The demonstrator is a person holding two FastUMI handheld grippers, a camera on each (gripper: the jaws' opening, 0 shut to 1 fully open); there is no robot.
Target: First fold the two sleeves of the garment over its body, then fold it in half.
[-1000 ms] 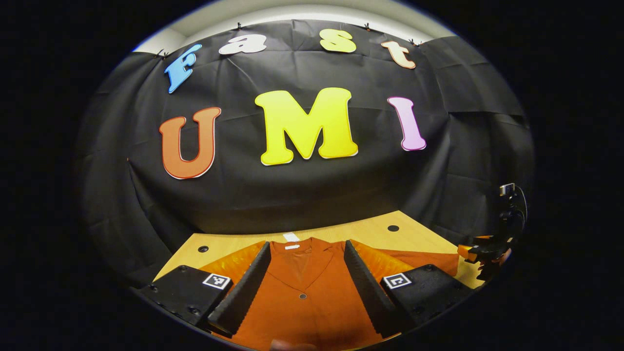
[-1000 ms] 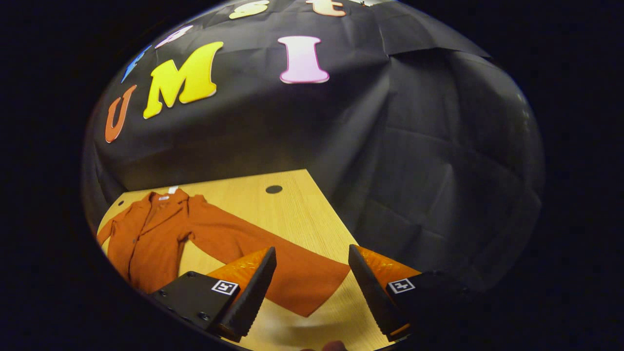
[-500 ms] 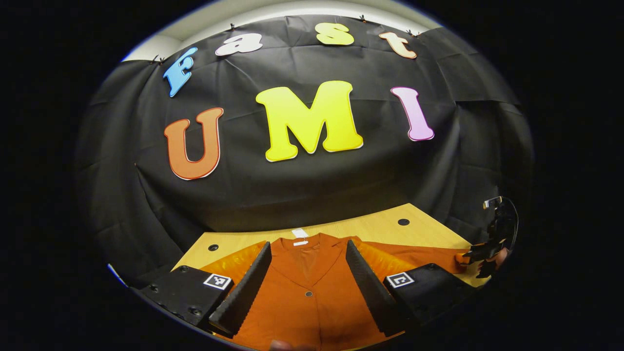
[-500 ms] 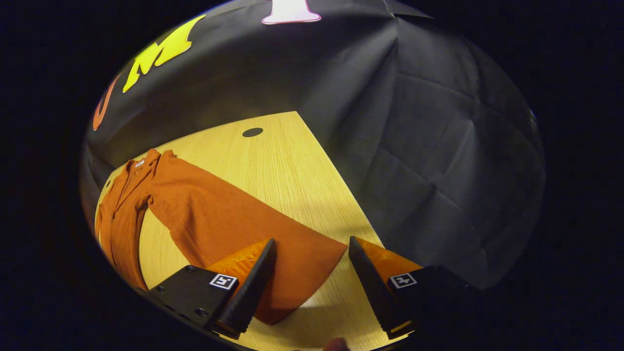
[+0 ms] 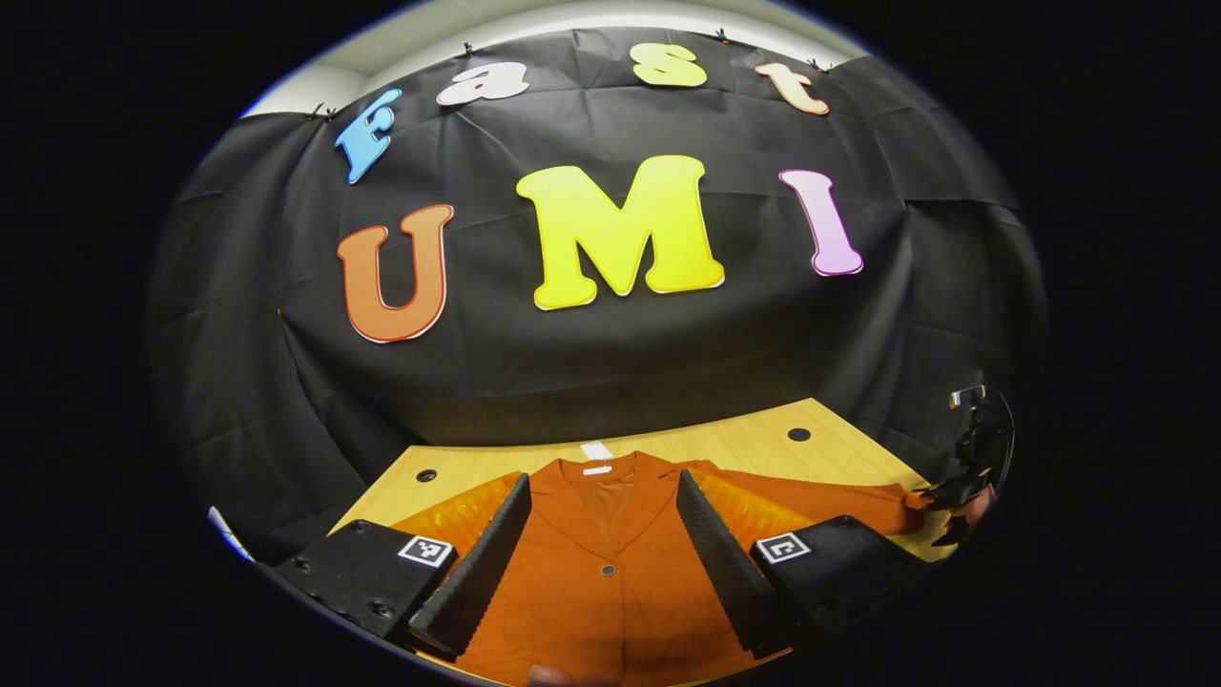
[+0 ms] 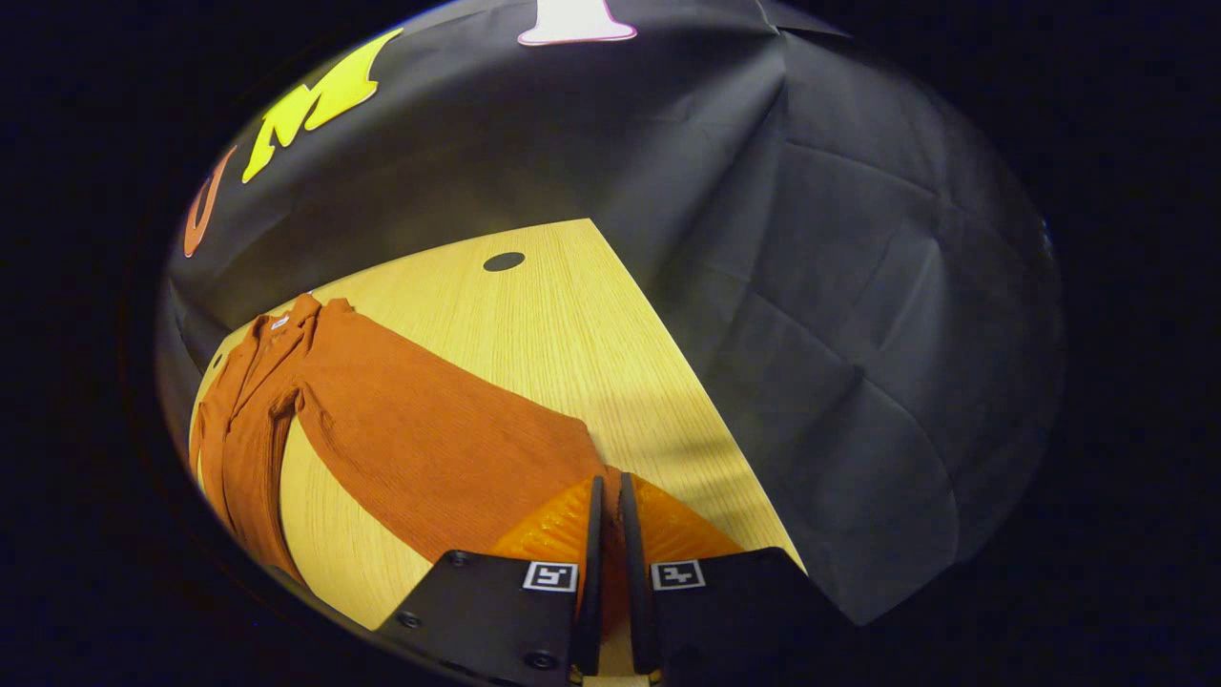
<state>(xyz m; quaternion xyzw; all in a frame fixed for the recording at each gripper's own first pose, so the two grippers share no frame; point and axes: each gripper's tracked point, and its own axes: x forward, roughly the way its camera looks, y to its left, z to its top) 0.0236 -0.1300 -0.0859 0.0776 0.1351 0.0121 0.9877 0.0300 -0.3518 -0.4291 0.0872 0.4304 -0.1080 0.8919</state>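
The right gripper [image 6: 607, 534] has its fingers pressed together on the cuff end of the right sleeve [image 6: 429, 429], pinching the cloth at the near right edge of the table [image 6: 563, 324]. The garment [image 5: 610, 582] lies flat on the table, collar toward the booth wall, with this sleeve stretched out sideways from the body [image 6: 243, 420].

To fold well, I judge the cuff should be lifted just enough to clear the wood, then carried in an arc toward the garment's buttons [image 5: 602, 570], keeping the sleeve taut so it creases at the shoulder rather than bunching.

The left gripper [image 5: 601, 563] hangs over the garment's chest with fingers spread wide, holding nothing; it could pin the shoulder.

Beyond the sleeve, bare wood runs to the table's far edge, with a dark hole [image 6: 504, 261] well apart from the garment. The table's right edge sits just beside the cuff, so room lies inward only.
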